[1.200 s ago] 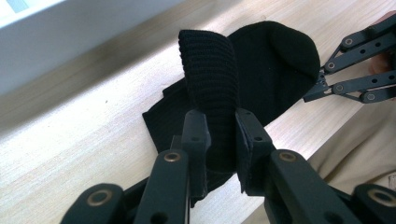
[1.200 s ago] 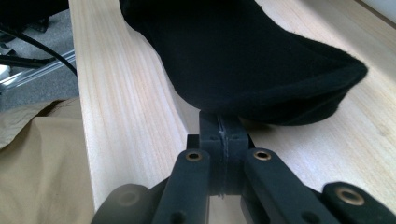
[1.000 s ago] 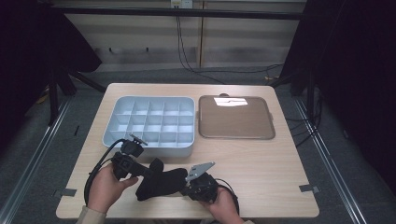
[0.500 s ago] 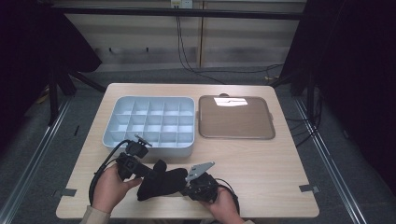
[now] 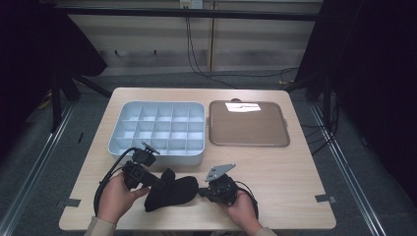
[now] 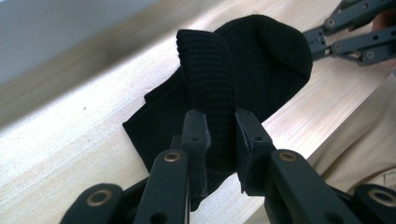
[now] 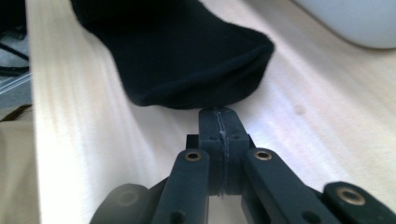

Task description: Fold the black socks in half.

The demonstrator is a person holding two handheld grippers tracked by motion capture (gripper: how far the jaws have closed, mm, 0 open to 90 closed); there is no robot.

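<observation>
So a black sock (image 5: 169, 193) is laid out on the wooden table (image 5: 295, 187) near its front edge, just in front of the grey divided tray (image 5: 160, 129). Its ribbed cuff is folded up and pinched between the jaws of the left gripper (image 6: 219, 135). The right gripper (image 7: 219, 122) is parked at the toe end with its jaws pressed together, touching the fabric; whether any cloth is caught can't be told

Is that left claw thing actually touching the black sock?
Touching. In the left gripper view, the left gripper has both jaws pressed against a raised ribbed fold of the black sock, with no gap.
</observation>
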